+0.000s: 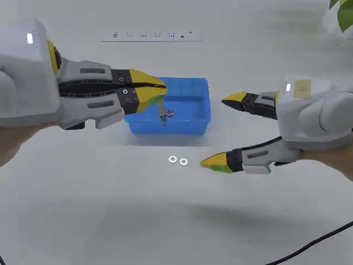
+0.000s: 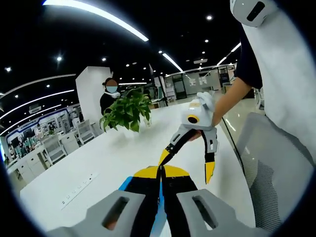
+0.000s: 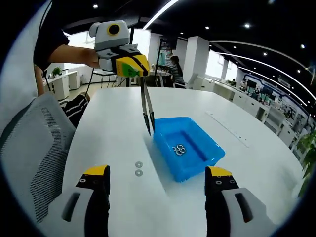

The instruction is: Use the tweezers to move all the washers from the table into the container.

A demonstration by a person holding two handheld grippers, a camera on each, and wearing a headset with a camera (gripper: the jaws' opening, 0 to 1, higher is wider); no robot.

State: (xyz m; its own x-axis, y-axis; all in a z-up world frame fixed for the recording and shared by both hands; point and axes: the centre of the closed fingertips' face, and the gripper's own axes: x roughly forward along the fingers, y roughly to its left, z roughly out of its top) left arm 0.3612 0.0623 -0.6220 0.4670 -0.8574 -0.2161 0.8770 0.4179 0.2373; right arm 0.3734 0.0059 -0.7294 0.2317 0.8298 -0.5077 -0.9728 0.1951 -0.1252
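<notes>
Over the front left corner of the blue container [image 1: 190,91], the left claw [image 1: 160,93] is clamped tight on the top of the tweezers [image 1: 162,113]. The tweezers hang straight down with their legs pinched together. From the right gripper view, the tips [image 3: 149,131] sit just beside the container's rim, and I can see nothing caught between them. A little cluster of washers [image 3: 180,148] lies on the container's floor. Two more washers [image 1: 173,159] [image 1: 183,162] lie side by side on the white table [image 1: 110,193], just in front of the container's front wall.

To their right, the right claw [image 1: 215,131] hovers spread wide and holds nothing. Its lower yellow tip is close to the two loose washers, and its upper tip is level with the container's right wall. A white power strip [image 1: 151,36] lies towards the far edge of the table, green leaves [image 1: 343,16] show at the far right corner, and a dark cable [image 1: 314,243] crosses the near right corner.
</notes>
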